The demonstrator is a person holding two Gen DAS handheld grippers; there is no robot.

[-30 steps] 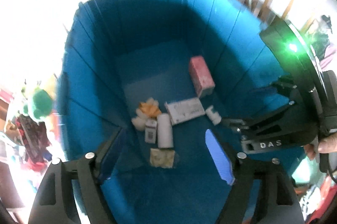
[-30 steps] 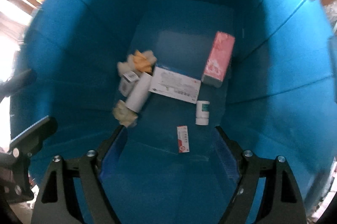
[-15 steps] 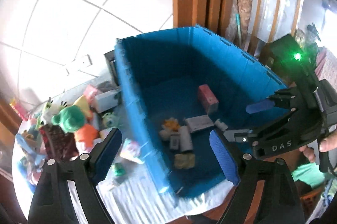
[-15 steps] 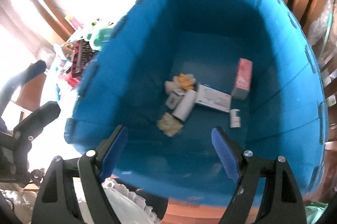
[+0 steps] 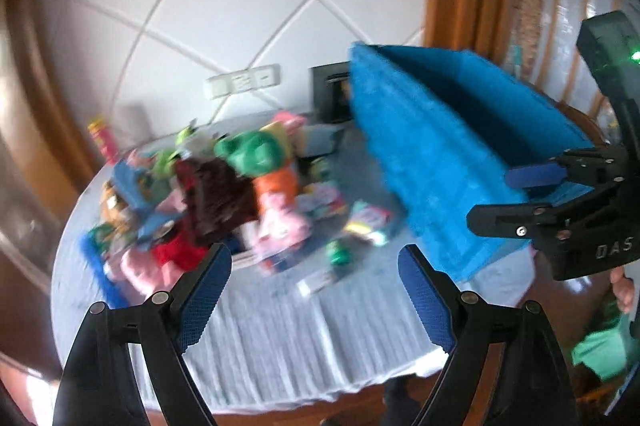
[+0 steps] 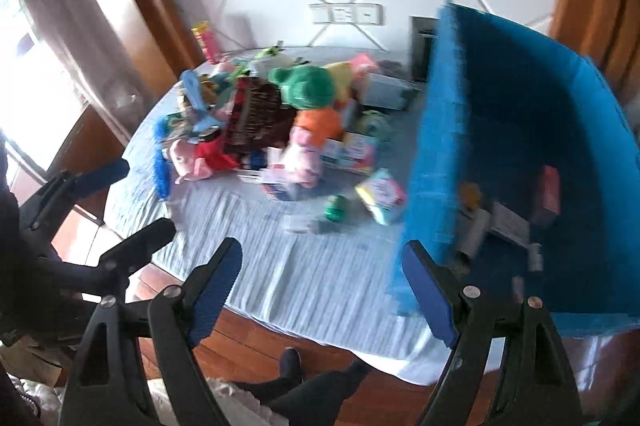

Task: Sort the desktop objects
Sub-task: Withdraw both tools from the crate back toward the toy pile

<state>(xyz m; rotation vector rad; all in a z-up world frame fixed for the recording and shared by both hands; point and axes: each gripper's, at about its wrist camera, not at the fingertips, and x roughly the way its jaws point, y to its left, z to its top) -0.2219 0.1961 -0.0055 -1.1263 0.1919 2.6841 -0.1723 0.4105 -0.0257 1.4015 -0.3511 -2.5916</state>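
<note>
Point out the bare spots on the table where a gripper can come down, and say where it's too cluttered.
The near strip of the blue tablecloth is bare, bordered by the table edge, the small green toy and the blue bin. The far middle is crowded: the green plush tops a tight pile of toys and boxes. The bin floor already holds several items.

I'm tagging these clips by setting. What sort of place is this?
Probably a room in a home: a cloth-covered table piled with toys, a blue bin beside them, wall switches on a white wall, wooden trim.
</note>
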